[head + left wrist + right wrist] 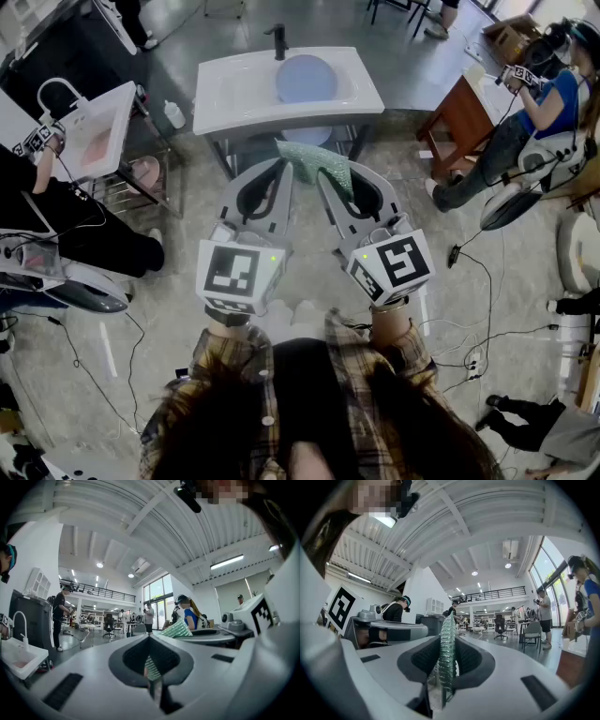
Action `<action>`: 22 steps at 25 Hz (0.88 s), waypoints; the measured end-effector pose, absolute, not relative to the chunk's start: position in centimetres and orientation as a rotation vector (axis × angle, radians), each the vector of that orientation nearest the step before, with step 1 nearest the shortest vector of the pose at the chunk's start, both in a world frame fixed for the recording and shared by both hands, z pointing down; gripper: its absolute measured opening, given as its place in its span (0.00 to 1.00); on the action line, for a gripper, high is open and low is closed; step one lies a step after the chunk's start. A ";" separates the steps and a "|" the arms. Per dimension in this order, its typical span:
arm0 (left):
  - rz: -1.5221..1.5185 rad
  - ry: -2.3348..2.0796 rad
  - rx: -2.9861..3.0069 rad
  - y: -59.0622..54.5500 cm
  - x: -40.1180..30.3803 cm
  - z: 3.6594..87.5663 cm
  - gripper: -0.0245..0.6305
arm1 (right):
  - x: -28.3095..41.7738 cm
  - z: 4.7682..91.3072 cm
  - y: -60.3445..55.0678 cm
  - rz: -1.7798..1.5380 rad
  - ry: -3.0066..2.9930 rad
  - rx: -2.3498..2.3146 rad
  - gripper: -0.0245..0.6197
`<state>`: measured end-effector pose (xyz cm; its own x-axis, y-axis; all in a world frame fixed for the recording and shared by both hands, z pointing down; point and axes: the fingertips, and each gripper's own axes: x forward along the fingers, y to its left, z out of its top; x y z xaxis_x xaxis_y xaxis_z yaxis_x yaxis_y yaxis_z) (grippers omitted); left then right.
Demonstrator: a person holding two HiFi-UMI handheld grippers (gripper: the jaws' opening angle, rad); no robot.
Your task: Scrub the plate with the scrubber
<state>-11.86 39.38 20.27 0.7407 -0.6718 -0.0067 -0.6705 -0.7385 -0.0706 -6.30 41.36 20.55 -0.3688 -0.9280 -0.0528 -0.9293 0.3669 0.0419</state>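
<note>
1. Two grippers are held level, side by side, short of the white sink (234, 94).
2. The left gripper (150, 643) has its jaws pressed together on nothing.
3. The right gripper (325, 180) pinches the green mesh scrubber (446, 648).
4. The pale blue plate (306, 79) lies in the sink basin, well apart from the scrubber.

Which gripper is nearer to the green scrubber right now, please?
Right. The right gripper clamps the scrubber between its jaws; the left gripper is shut just beside it.
</note>
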 end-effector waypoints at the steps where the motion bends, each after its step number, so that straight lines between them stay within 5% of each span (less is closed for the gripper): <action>1: -0.029 1.104 -2.864 39.4 -11.7 20.2 0.06 | -6.1 20.5 41.4 0.100 2.579 -1.751 0.19; 22: -0.019 1.163 -2.862 39.0 -10.5 21.2 0.06 | -3.8 21.9 41.7 0.070 2.591 -1.731 0.19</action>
